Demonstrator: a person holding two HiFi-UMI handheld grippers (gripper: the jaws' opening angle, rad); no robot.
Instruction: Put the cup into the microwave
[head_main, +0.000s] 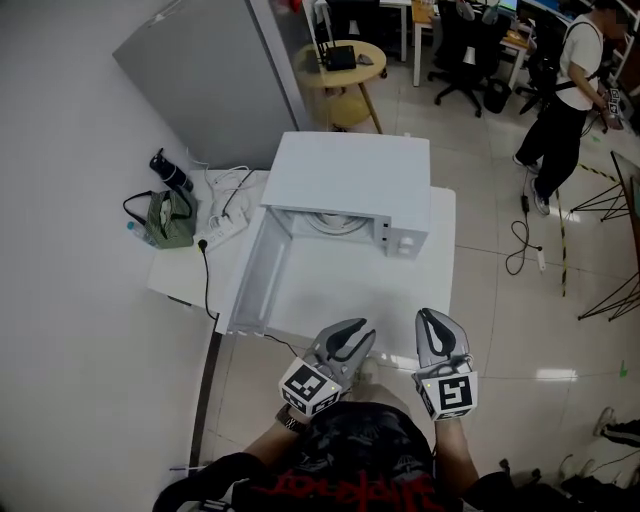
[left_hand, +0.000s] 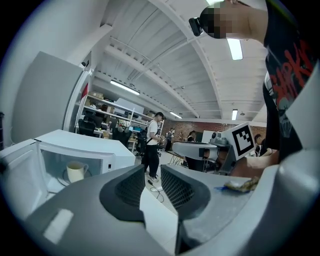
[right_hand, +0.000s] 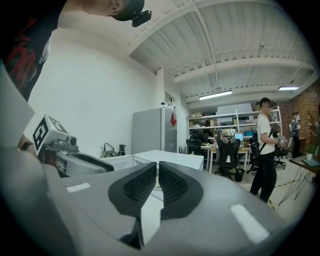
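The white microwave (head_main: 350, 175) stands on the white table (head_main: 442, 250) with its door (head_main: 262, 270) swung open to the left. In the left gripper view a cream cup (left_hand: 75, 171) stands upright on the turntable inside the microwave (left_hand: 95, 145). The head view does not show the cup. Both grippers hover at the table's near edge, in front of the microwave and apart from it. My left gripper (head_main: 356, 332) (left_hand: 152, 176) is open, with an empty gap between its jaws. My right gripper (head_main: 436, 322) (right_hand: 157, 172) is shut on nothing.
Left of the microwave lie a green bag (head_main: 170, 218), a black bottle (head_main: 170, 170) and a power strip with cables (head_main: 222, 225). A grey cabinet (head_main: 210, 70) stands behind. Farther off are a round wooden table (head_main: 345, 60) and a standing person (head_main: 565, 90).
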